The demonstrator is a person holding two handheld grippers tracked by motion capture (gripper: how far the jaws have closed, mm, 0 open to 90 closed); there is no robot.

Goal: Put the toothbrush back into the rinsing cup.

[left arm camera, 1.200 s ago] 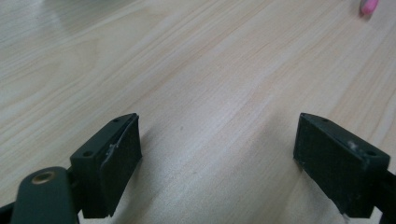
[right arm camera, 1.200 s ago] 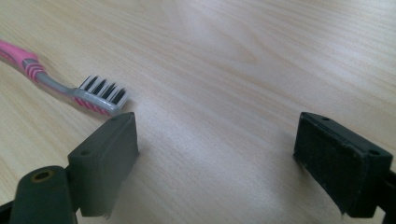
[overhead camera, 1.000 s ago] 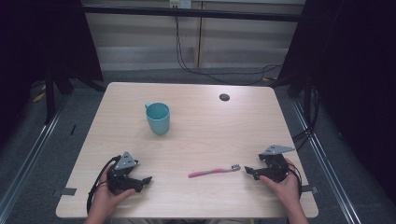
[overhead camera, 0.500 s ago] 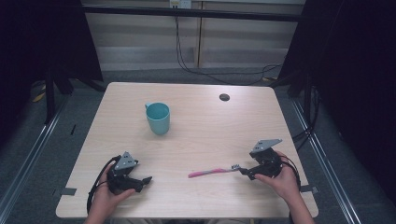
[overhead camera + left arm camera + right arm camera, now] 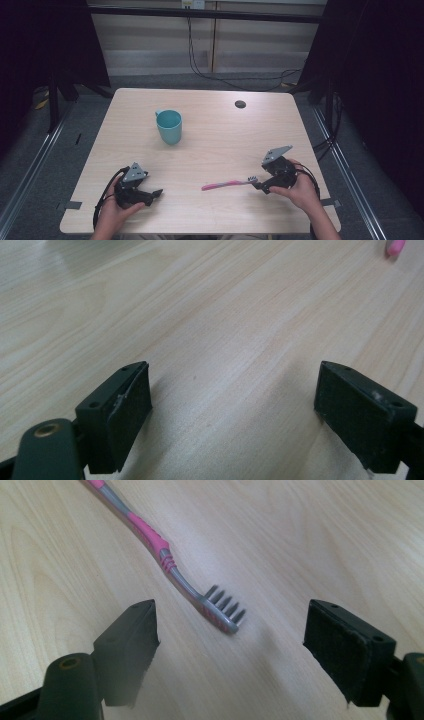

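Toothbrush (image 5: 227,185) flat on desk (image 5: 215,150), 5 o'clock of centre, bristle head just before right tongs (image 5: 256,185) | right tongs wide open, empty | left tongs (image 5: 159,192) wide open, empty, near 7 o'clock edge | cup (image 5: 169,126) at 11 o'clock, bare desk between.

Pink toothbrush (image 5: 229,184) flat on table (image 5: 215,140)

One pink toothbrush (image 5: 229,185), one teal cup (image 5: 169,127), one small dark disc (image 5: 240,104), two grippers.
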